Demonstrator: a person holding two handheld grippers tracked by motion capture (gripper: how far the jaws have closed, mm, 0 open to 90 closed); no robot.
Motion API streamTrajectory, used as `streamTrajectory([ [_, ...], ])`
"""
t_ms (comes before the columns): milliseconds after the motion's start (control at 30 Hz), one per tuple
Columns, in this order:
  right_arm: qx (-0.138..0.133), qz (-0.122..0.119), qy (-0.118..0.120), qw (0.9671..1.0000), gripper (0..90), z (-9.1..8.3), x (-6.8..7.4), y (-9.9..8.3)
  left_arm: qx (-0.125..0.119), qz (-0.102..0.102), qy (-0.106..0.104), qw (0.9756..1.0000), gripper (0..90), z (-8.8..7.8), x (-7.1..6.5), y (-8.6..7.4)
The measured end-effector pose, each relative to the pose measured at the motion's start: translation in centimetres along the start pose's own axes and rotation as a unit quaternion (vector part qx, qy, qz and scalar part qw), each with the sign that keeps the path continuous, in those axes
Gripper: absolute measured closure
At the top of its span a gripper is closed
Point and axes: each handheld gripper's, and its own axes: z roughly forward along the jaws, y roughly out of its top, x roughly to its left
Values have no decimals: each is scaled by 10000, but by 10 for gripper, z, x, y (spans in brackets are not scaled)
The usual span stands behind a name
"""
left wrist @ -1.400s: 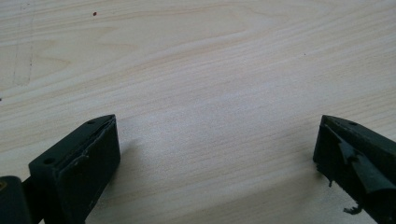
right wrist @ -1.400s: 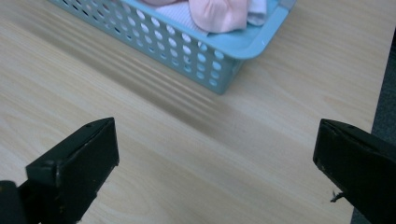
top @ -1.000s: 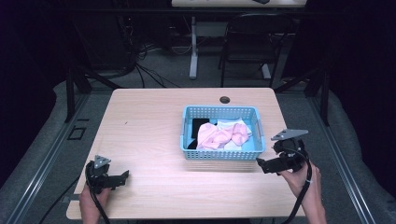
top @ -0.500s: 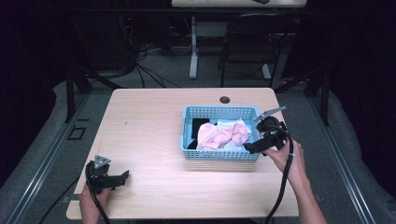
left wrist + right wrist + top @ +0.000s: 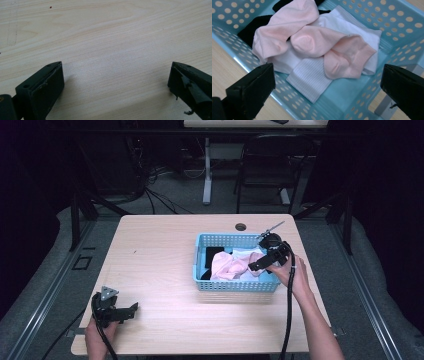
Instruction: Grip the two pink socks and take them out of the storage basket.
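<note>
The right gripper [image 5: 259, 265] hangs over the right end of the light blue perforated plastic basket [image 5: 235, 285], which sits on the right half of the pale wooden table [image 5: 160, 255]. In the right gripper view its two black jaws stand spread wide, one at each lower corner, with nothing between them and no contact with the laundry below. Under that gap lie the pale pink ankle socks [image 5: 317, 42], bunched in the middle of the basket on top of white ribbed socks [image 5: 309, 77]. A black sock [image 5: 249, 28] shows beneath them toward the basket's left end. The person's right hand [image 5: 290, 272] grips the tool just right of the basket.

The left gripper [image 5: 131, 309] rests low at the near left corner of the table, well apart from the basket. In the left gripper view its jaws are also wide apart, holding nothing, with bare wood grain between them.
</note>
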Motion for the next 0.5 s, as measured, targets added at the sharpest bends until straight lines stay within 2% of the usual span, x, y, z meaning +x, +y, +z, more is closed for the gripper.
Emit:
streamTrajectory([
  [267,230,66,81,9997,0,25,-5,16,1,1,-1,10000,6,0,0,0],
  [367,344,45,27,9994,0,32,-7,21,0,1,0,10000,6,0,0,0],
  [400,309,148,91,9994,0,36,-7,22,0,-1,0,10000,6,0,0,0],
  [433,449,99,77,9989,0,38,-8,24,1,2,0,10000,6,0,0,0],
  [500,502,141,97,9986,2,44,-10,26,2,3,0,10000,6,0,0,0],
])
